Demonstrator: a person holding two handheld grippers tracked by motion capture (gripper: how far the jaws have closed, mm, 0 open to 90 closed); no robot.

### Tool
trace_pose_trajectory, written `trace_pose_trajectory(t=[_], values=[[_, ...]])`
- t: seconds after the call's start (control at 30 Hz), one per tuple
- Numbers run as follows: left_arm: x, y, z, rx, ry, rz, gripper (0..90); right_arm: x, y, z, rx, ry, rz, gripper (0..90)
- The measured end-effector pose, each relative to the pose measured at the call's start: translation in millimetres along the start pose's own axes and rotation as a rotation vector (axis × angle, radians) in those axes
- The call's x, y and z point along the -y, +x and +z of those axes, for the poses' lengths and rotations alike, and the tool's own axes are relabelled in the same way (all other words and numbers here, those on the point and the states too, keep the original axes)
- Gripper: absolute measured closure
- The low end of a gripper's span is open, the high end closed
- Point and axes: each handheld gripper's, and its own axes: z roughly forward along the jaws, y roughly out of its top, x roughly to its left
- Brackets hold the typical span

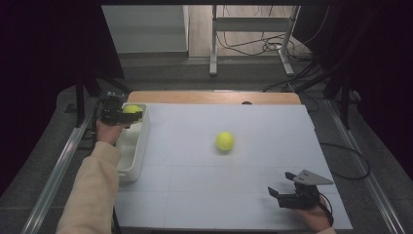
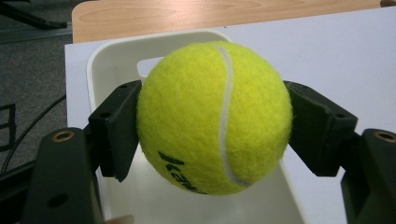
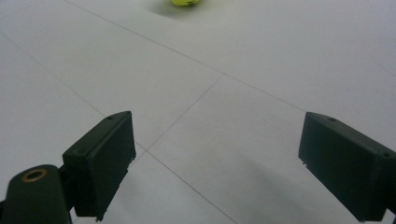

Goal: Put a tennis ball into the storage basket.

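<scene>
My left gripper (image 1: pixel 127 115) is shut on a yellow tennis ball (image 2: pixel 214 116), which it holds above the far end of a white bin (image 2: pixel 100 60) at the table's left edge. In the high view that held ball (image 1: pixel 132 109) sits over the bin (image 1: pixel 132 146). A second yellow tennis ball (image 1: pixel 224 141) lies loose on the white mat near the table's middle; its lower edge (image 3: pixel 183 2) shows at the top of the right gripper view. My right gripper (image 1: pixel 283 186) rests open near the front right of the mat, with nothing between its jaws (image 3: pixel 215 163).
A white mat (image 1: pixel 234 195) covers most of the table, with bare wood (image 1: pixel 214 97) along the far edge. Beyond the table stand the legs of a metal frame (image 1: pixel 213 44) and floor cables (image 1: pixel 263 46). Dark floor surrounds both sides.
</scene>
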Motion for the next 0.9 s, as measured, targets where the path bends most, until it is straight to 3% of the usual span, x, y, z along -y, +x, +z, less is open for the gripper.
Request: trace_pose_trajectory(t=[0.47,0.6,0.9], values=[[0.0,-2.1,0.5,-0.014,0.006,0.017,25.0,0.0,0.1,0.0,0.003,0.005,-0.002,11.0],[-1.1,-2.5,-2.3,-0.022,-0.027,0.013,16.5,0.1,0.1,-0.2,0.003,0.0,-0.001,11.1],[-0.4,-9.3,-11.8,0.017,-0.075,0.042,14.1,-0.4,0.5,-0.8,0.007,-0.006,-0.003,11.2]])
